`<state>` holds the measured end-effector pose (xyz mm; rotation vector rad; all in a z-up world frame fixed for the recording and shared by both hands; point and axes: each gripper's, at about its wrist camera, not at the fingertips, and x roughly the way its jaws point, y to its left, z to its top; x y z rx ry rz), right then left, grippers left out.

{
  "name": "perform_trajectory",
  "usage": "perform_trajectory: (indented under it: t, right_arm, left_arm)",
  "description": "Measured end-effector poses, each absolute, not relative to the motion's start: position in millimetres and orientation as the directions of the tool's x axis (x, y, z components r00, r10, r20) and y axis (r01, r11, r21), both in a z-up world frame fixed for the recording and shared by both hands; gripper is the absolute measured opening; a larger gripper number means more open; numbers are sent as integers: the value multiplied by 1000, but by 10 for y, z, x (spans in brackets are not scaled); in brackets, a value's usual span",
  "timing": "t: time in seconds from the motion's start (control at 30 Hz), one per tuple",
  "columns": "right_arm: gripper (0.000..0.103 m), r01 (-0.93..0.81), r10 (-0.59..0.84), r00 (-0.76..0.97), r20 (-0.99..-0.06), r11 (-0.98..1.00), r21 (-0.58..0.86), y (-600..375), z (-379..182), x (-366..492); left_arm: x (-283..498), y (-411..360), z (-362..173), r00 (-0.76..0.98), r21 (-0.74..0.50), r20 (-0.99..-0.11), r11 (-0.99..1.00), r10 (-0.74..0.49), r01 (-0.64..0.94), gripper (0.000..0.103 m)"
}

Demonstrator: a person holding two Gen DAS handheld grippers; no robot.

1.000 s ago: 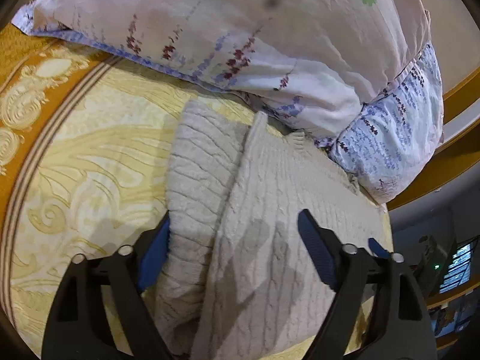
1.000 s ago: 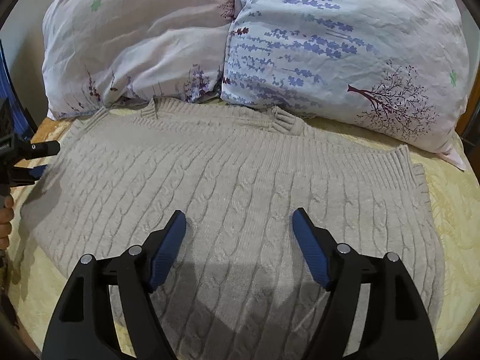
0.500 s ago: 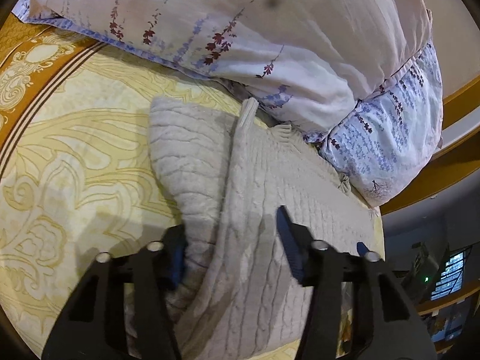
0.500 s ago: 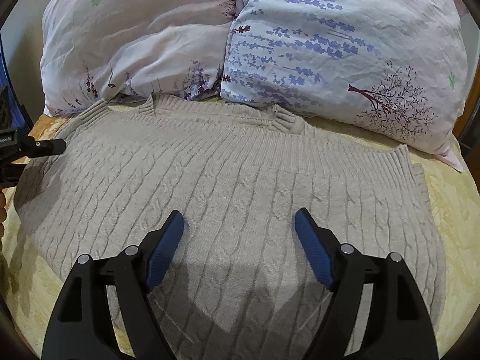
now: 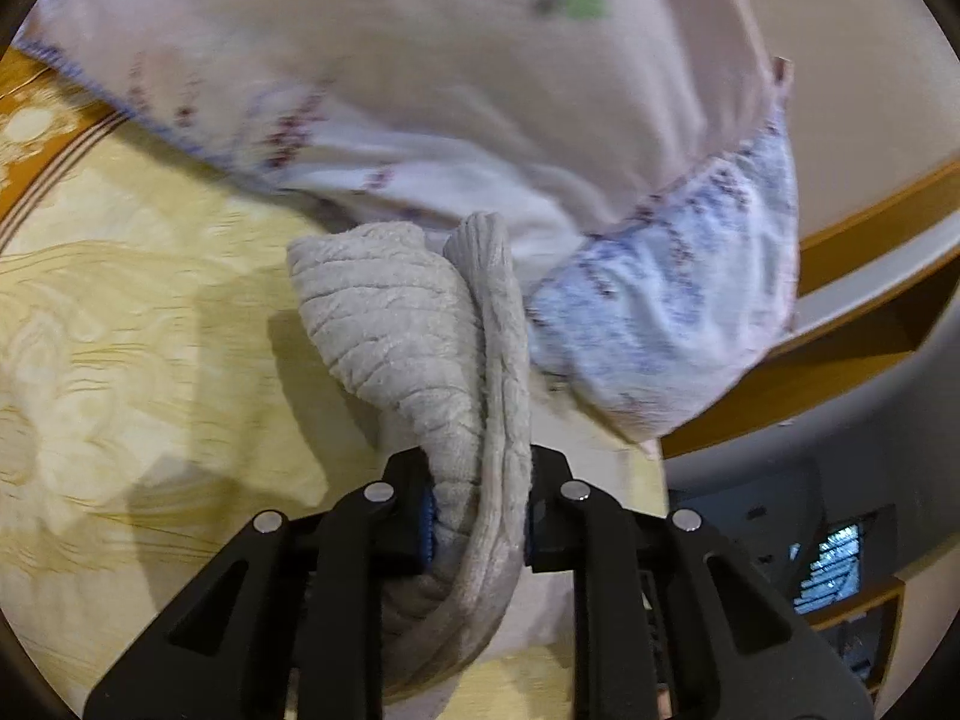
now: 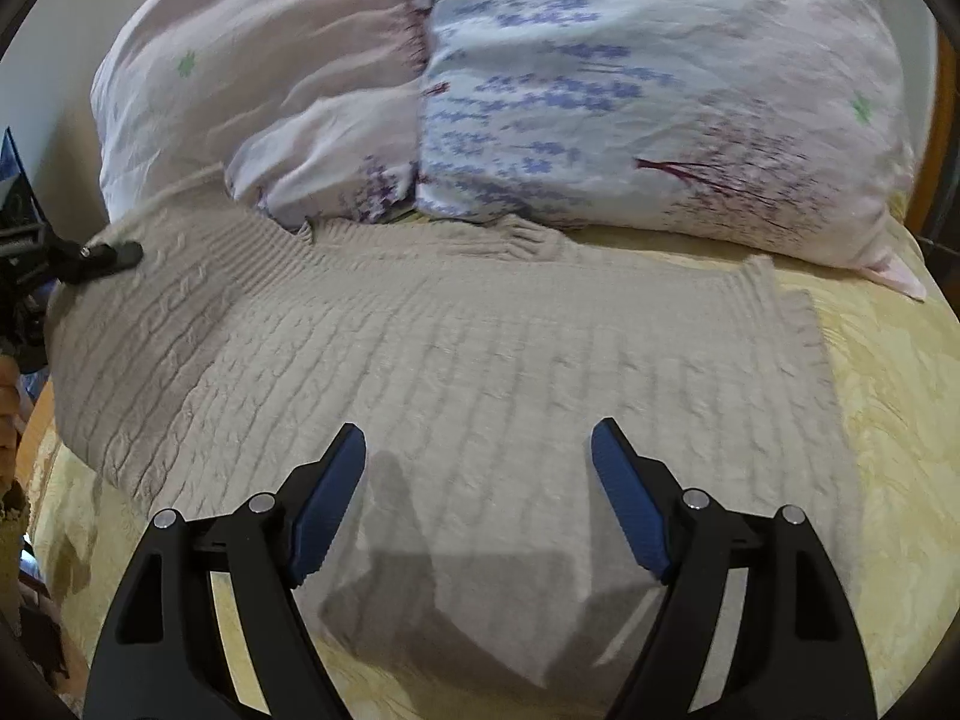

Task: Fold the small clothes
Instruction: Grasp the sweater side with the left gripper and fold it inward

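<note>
Between our left gripper's closed jaws bunches the soft, floppy knit sweater; our right gripper hovers wide above its flat body, best pinched at edges

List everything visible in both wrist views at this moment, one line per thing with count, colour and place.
Cable-knit sweater: one, beige, spread flat on the bed, its left end bunched and lifted.
Pillows: two, side by side at the head of the bed; pink floral pillow on the left, blue floral pillow on the right.
Bedspread: one, yellow with a damask pattern and an orange border, under the sweater.
Headboard: wooden, orange-brown, behind the pillows.
Screen: one, lit, in the dim room beyond the bed.
Left gripper: black with blue pads, shut on the sweater's left end.
Right gripper: black with blue pads, open, above the sweater's near edge.
</note>
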<state>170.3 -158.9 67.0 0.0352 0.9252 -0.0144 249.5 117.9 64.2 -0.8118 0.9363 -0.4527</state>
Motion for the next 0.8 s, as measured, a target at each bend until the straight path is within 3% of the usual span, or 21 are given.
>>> perform_trajectory:
  t: [0.37,0.8]
  right_arm:
    - [80,150,-16,659,-752,983,110,-2270,944,1326]
    - [80,263,-17,683,-730,938,224,-2985,1106,1071]
  left_arm:
    - [2668,-66,778,430,-847,-423,517,-797,125,18]
    - [2749,-1612,489,272,-819,-477,535,-835,206,19]
